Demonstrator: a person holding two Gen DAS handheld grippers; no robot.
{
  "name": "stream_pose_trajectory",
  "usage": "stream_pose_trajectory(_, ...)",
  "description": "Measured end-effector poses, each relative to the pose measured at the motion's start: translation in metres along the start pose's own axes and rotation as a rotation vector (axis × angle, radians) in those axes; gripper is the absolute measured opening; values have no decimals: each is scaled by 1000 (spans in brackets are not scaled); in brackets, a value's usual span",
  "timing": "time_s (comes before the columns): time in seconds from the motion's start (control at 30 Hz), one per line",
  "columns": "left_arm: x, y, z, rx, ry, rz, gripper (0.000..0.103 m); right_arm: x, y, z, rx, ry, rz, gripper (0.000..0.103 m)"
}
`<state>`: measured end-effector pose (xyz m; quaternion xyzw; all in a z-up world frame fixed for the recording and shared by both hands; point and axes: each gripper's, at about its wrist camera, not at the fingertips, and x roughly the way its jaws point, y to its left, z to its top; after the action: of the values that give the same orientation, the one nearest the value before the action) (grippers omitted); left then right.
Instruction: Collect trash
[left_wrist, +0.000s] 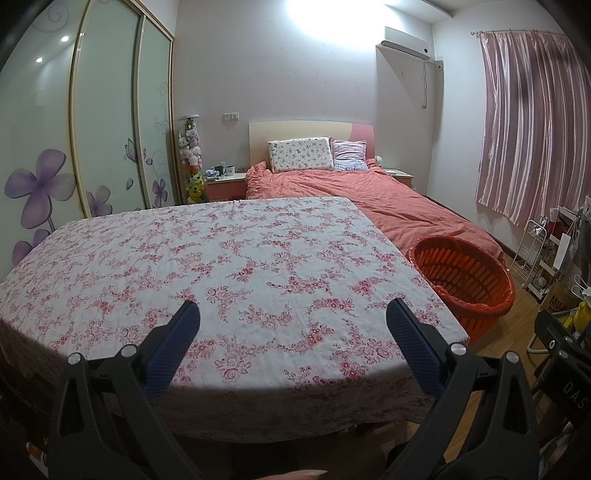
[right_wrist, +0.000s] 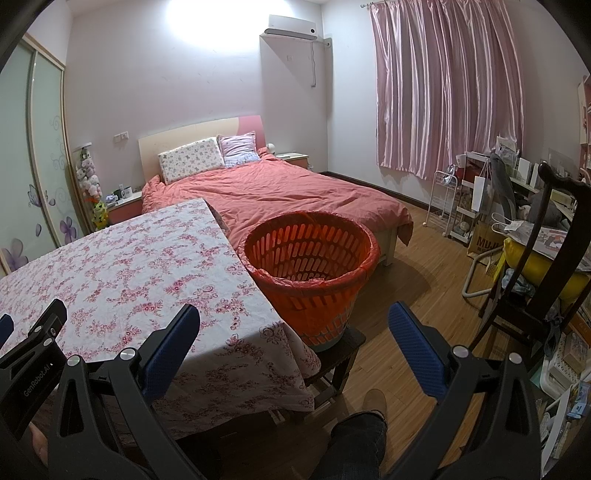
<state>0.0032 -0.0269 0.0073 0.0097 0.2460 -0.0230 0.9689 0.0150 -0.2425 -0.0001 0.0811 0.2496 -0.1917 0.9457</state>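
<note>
Both grippers, left gripper (left_wrist: 293, 314) and right gripper (right_wrist: 293, 317), have jaws apart and empty; can't spot trash on the floral-clothed desk (left_wrist: 221, 258), so the perched orange slatted plastic basket (right_wrist: 310, 266) might get knocked.

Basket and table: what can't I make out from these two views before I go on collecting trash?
- Basket bottom: right wrist view, hidden by its own near wall; left wrist view, the table edge covers its lower part.
- Floor under the table: both views, hidden by the hanging cloth.
- Nightstand items: left wrist view, too small to tell trash from keepsakes.
- Right-hand shelves: right wrist view, cluttered and cut off by the edge.
</note>
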Motion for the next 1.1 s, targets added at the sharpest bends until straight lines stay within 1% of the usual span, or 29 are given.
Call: stream_pose_trajectory(1.1,1,1,-5,-4,13,4,99,0,-2,1,1,2,1,101)
